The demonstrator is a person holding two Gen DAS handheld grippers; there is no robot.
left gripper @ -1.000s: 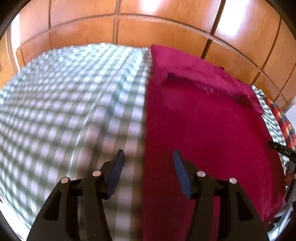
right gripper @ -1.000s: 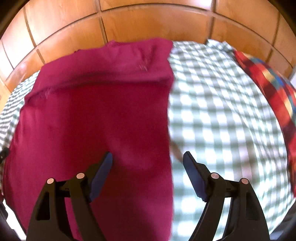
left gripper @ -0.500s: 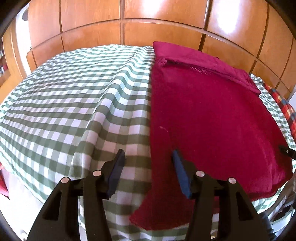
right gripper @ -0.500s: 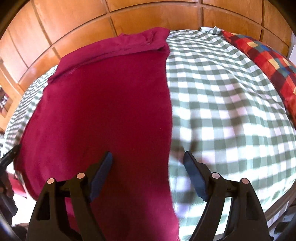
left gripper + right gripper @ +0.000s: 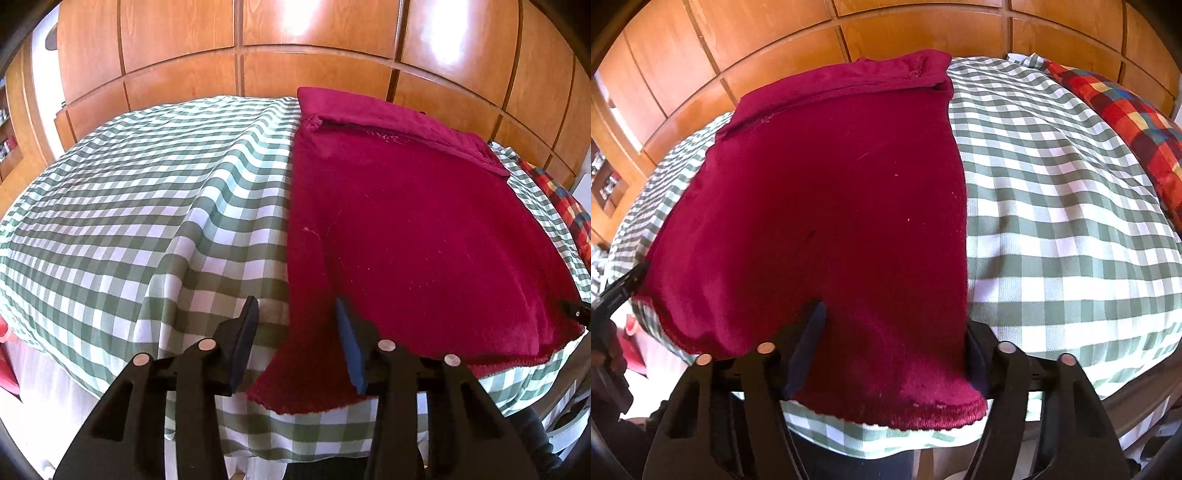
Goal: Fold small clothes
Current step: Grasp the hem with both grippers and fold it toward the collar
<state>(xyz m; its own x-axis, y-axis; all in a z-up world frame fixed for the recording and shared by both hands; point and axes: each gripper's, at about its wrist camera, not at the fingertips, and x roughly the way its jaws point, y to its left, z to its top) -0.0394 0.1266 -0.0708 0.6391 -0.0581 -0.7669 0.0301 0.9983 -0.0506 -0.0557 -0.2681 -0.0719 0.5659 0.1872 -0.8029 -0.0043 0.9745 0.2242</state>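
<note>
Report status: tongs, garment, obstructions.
Left tongs and right tongs closing over near corners of flat crimson fleece garment, not yet clamped. Green checked cloth underneath. Nothing obstructing.

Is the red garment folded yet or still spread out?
Mostly spread: the red garment lies flat on the checked cloth, only its far edge turned over.

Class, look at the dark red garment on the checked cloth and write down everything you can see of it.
The dark red garment looks like soft, fuzzy knit, with a stitched hem along its near edge. It lies spread flat on the green-and-white checked cloth, its far end folded over into a band. Its near corners reach the table's front edge. The left gripper and right gripper each straddle a near corner, jaws closing. Whether the pads already press the fabric is unclear.
</note>
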